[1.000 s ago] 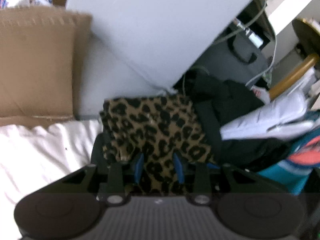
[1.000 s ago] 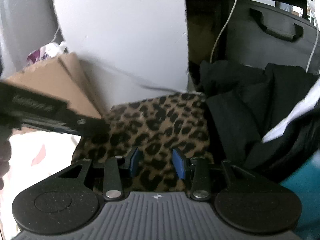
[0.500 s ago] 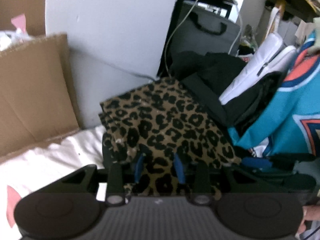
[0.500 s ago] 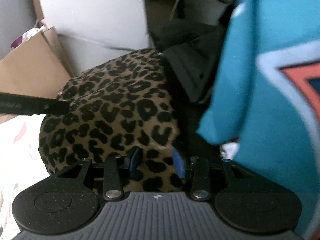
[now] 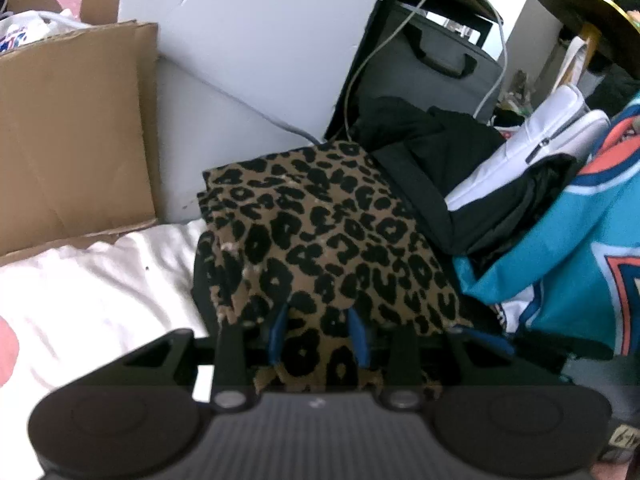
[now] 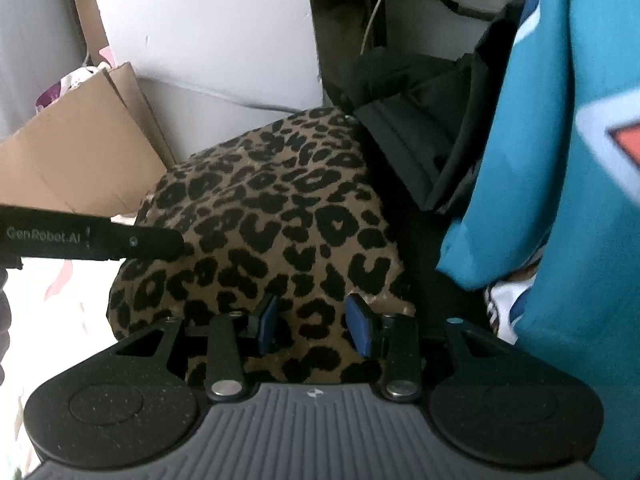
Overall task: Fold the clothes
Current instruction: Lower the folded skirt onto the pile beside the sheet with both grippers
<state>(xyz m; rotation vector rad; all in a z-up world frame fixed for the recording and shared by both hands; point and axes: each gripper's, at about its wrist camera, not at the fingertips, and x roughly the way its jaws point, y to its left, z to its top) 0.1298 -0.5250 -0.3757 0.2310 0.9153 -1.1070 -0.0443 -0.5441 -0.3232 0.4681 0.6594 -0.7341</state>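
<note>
A folded leopard-print garment (image 5: 332, 240) lies at the far edge of the white bed sheet (image 5: 92, 280), and shows too in the right wrist view (image 6: 272, 216). My left gripper (image 5: 318, 332) has its blue pads part-way apart with the leopard cloth between them. My right gripper (image 6: 316, 324) is likewise over the near edge of the same garment, pads apart with cloth between them. Whether either grips it is unclear. The left gripper's black finger (image 6: 120, 238) crosses the right wrist view from the left.
A teal jersey (image 5: 580, 248) hangs at the right, close to the right gripper (image 6: 560, 160). Black clothes (image 5: 440, 168) and a white bag (image 5: 532, 152) are piled behind. A cardboard box (image 5: 72, 136) stands at left, a white panel (image 5: 256, 32) and grey case (image 5: 432, 64) behind.
Both grippers pulled back and rose slightly with the leopard garment still between their pads. The teal jersey came into view at the right and now hangs close to the right gripper.
</note>
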